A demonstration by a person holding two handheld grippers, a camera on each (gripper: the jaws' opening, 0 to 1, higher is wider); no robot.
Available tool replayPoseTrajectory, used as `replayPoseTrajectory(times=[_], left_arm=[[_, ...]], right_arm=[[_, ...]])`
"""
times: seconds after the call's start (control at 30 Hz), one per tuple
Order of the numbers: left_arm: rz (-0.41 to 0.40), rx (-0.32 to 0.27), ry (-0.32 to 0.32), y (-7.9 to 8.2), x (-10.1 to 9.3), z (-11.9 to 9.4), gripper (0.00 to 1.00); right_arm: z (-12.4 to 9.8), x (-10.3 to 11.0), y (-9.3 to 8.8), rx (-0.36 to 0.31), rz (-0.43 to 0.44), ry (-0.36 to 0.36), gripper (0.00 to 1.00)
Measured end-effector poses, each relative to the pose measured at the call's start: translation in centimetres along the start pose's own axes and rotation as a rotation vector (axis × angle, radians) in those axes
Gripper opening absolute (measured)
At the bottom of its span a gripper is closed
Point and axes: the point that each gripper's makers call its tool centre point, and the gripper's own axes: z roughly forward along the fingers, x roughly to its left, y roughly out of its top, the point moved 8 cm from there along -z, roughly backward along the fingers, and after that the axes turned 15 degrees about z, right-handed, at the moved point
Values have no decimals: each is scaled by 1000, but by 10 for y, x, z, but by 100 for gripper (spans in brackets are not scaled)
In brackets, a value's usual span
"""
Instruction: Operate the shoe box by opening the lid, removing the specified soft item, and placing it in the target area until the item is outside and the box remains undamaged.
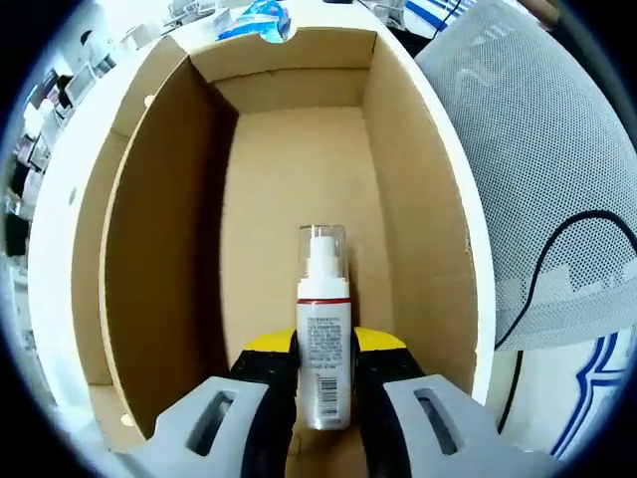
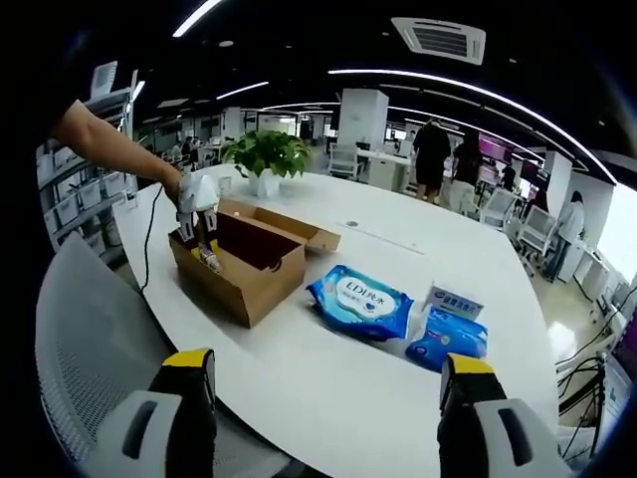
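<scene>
Holding one white spray bottle (image 1: pixel 323 334) inside one open brown cardboard shoe box (image 1: pixel 159 249): left gripper (image 1: pixel 323 373), fingers clamped; right gripper (image 2: pixel 328 393), fingers apart; two blue wipe packs (image 2: pixel 360 301) on white table (image 2: pixel 348 388).

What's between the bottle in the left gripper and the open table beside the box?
Only the box wall. The left gripper holds the spray bottle low inside the open cardboard box, so it must rise above the rim before reaching the table.

Open-plan office: desks (image 2: pixel 398 164), mesh chairs (image 2: pixel 85 358)
</scene>
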Motion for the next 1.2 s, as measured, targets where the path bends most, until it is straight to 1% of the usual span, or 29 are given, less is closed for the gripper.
replayPoseTrajectory(times=[0.23,0.4,0.53,0.63,0.87,0.97,1.07,1.2], left_arm=[[-12,-14,18,2,1,-13,19],[-6,-28,32,8,2,-23,19],[7,-46,48,17,4,-31,19],[22,-67,52,26,4,-35,19],[60,-86,56,42,4,-42,19],[80,-95,65,48,5,-45,19],[104,-98,80,54,5,-47,19],[133,-118,92,65,4,-53,19]], right_arm=[[2,3,3,-13,-4,14,93],[4,7,5,-22,-12,30,92],[6,10,6,-25,-9,41,89],[8,15,8,-41,-37,63,84],[13,21,10,-35,-41,91,82],[14,25,11,-37,-50,107,78],[16,29,12,-37,-56,119,75],[20,36,16,-45,-69,148,71]])
